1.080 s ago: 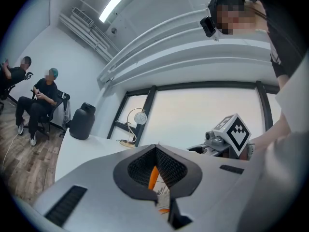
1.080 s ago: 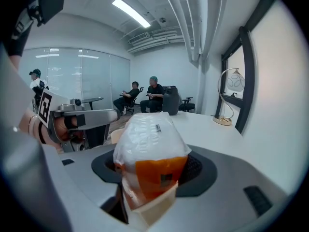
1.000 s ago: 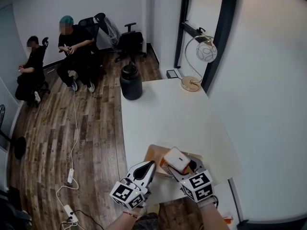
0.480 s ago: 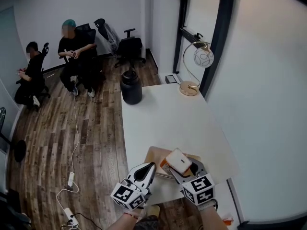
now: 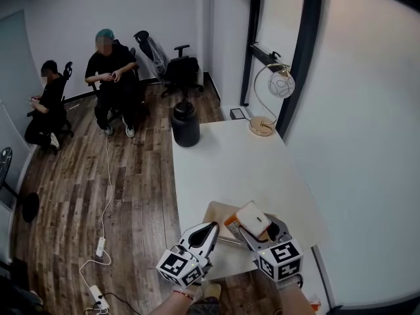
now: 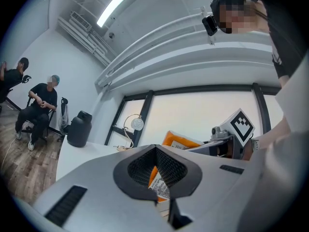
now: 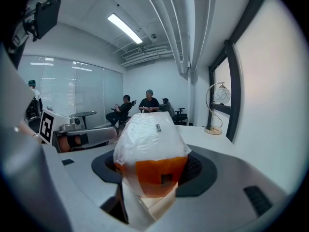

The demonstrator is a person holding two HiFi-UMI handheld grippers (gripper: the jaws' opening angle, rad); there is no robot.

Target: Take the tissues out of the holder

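Not much had changed in the last second. The right gripper (image 5: 257, 231) still held the pack of tissues (image 5: 252, 216), and its jaws had not got wider or tighter. They stood quite wide, pressed on the two sides of the fat pack. The pack had only drifted a little toward the person's right, along with the gripper.

In the right gripper view the pack (image 7: 150, 153) filled the space between the jaws. Its top was white and its bottom was orange.

The left gripper (image 5: 209, 228) was just beside it, with its jaws shut together and nothing in them. Through the small gap behind its tips one could see the orange pack (image 6: 181, 140) beyond.

The tan holder (image 5: 212, 211) lay on the white table (image 5: 230, 163), under and a little to the left of the pack. The pack seemed to be lifted up over it, so the taking-out looked nearly done or done. It was hard to tell if the bottom of the pack was fully free of the holder.
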